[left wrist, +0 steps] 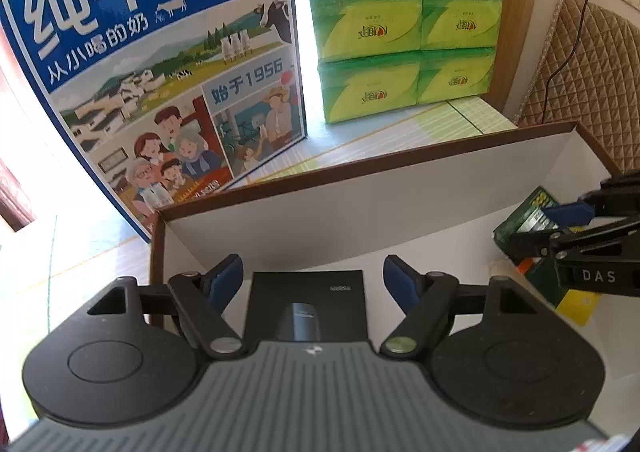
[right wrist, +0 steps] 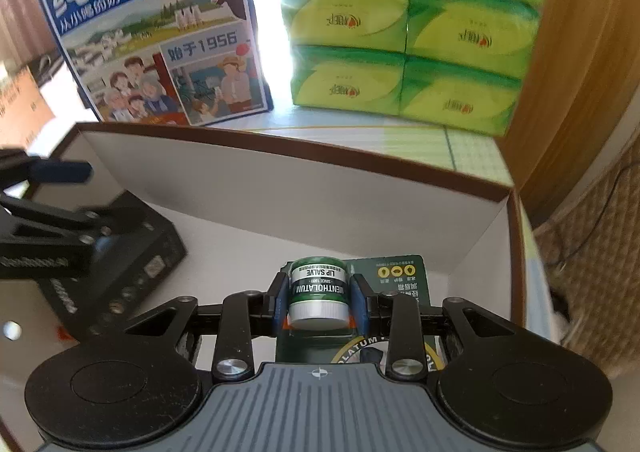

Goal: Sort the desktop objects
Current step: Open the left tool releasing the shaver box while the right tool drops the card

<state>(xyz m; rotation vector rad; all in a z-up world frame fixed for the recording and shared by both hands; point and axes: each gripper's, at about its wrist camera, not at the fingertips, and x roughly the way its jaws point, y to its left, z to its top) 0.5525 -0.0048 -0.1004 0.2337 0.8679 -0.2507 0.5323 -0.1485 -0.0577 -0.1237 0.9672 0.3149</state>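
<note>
The right gripper (right wrist: 320, 298) is clamped on a lip salve jar (right wrist: 319, 290) over the white box (right wrist: 280, 188). At nine o'clock, the left gripper (left wrist: 313, 278) hangs spread above a black box (left wrist: 306, 304). The round jar could roll if released carelessly.

A glossy green lip salve jar (right wrist: 318, 288) with a ribbed silvery cap sits in a matt white cardboard box (right wrist: 280, 188); behind, shiny plastic-wrapped tissue packs (left wrist: 404, 24) and a glossy printed milk carton (left wrist: 160, 64).
</note>
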